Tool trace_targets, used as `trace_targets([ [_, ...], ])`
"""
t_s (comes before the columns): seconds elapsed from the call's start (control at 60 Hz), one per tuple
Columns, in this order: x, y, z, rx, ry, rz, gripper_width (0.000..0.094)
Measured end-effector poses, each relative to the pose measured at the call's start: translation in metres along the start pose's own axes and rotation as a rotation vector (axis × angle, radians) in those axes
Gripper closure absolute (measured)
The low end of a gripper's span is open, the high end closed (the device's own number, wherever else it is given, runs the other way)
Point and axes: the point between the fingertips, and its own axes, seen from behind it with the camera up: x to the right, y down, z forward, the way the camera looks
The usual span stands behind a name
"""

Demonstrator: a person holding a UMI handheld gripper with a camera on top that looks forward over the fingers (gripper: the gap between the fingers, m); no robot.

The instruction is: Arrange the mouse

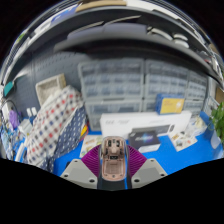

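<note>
A pinkish-beige mouse [113, 162] sits between my two fingers, its front end with the scroll wheel pointing away from me. The magenta pads [93, 160] press against both of its sides, so my gripper [113, 158] is shut on the mouse. It is held up above the blue table top [75, 152], which shows beyond the fingers. The underside of the mouse is hidden.
A white box-shaped device [140, 128] stands on the table just beyond the mouse. A grey cabinet of small drawers [130, 85] lines the back. A plaid cloth bundle [55, 125] lies at the left, a green plant [217, 122] at the right.
</note>
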Motion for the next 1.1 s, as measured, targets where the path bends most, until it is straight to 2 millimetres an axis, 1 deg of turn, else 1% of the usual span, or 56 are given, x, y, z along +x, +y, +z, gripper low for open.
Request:
trace_targets([
  [0.083,-0.039,0.054,0.025,-0.08,-0.018,-0.025,0.0601],
  [0.167,-0.063,0.105,0.042,-0.15,-0.024,-0.056,0.0599],
  [0.217,-0.074,0.13,0.051,-0.184,-0.029,-0.067,0.0601],
  [0.267,-0.082,0.15,0.057,-0.209,-0.042,-0.063,0.0601],
  [0.317,-0.085,0.17,0.062,-0.238,-0.032,-0.063,0.06],
  [0.367,-0.086,0.184,0.065,-0.258,-0.031,-0.058,0.0584],
  [0.4,-0.086,0.181,0.066,-0.225,-0.027,-0.078,0.0588],
  [0.433,-0.085,0.183,0.066,-0.217,-0.023,-0.112,0.0587],
  [0.483,-0.085,0.183,0.066,-0.208,-0.019,-0.115,0.0572],
  [0.5,-0.085,0.183,0.066,-0.21,-0.019,-0.106,0.055],
  [0.633,-0.086,0.181,0.066,-0.218,-0.025,-0.066,0.0463],
  [0.65,-0.088,0.182,0.066,-0.219,-0.027,-0.065,0.0431],
  [0.683,-0.088,0.182,0.064,-0.234,-0.028,-0.058,0.0285],
  [0.733,-0.089,0.181,0.058,-0.251,-0.032,-0.042,0.0136],
  [0.767,-0.09,0.176,0.054,-0.246,-0.04,-0.035,0.0036],
  [0.783,-0.091,0.173,0.051,-0.242,-0.045,-0.033,0.0079],
  [0.817,-0.089,0.165,0.043,-0.235,-0.048,-0.027,0.0087],
  [0.867,-0.082,0.15,0.027,-0.213,-0.048,-0.029,0.0076],
  [0.983,-0.062,0.106,-0.018,-0.141,-0.075,-0.04,0.0079],
  [1.033,-0.047,0.089,-0.04,-0.118,-0.078,-0.038,0.0076],
  [1.1,-0.021,0.068,-0.071,-0.077,-0.068,-0.028,0.0079],
])
